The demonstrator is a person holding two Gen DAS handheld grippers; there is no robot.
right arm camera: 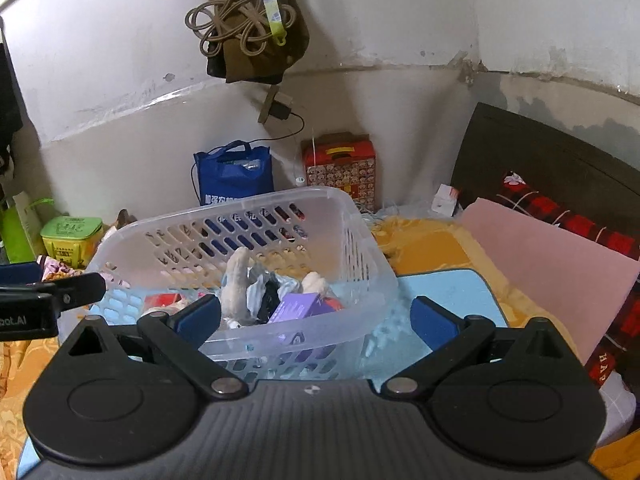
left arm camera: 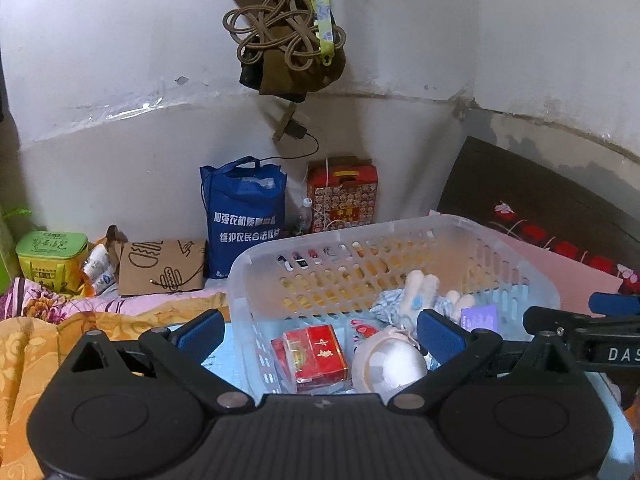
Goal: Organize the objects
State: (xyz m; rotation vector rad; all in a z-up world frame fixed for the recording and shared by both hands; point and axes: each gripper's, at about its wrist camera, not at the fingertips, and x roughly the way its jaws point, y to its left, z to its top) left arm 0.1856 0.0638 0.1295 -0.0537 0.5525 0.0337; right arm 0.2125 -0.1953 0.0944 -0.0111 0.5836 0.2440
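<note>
Basket (left arm camera: 496,240) of clear perforated plastic sits on a blue mat (right arm camera: 452,292) atop a bed, holding a red box (left arm camera: 318,356), a round white object (left arm camera: 390,364), a purple box (right arm camera: 298,306) and crumpled cloth (right arm camera: 260,292). The left gripper (left arm camera: 320,330) hangs over the basket's near wall with fingers spread wide and empty, while the right gripper (right arm camera: 316,314) straddles the basket's near right corner, equally spread, gripping nothing. Behind the basket, a blue bag (left arm camera: 244,216) and a red carton (left arm camera: 343,196) stand against the wall
</note>
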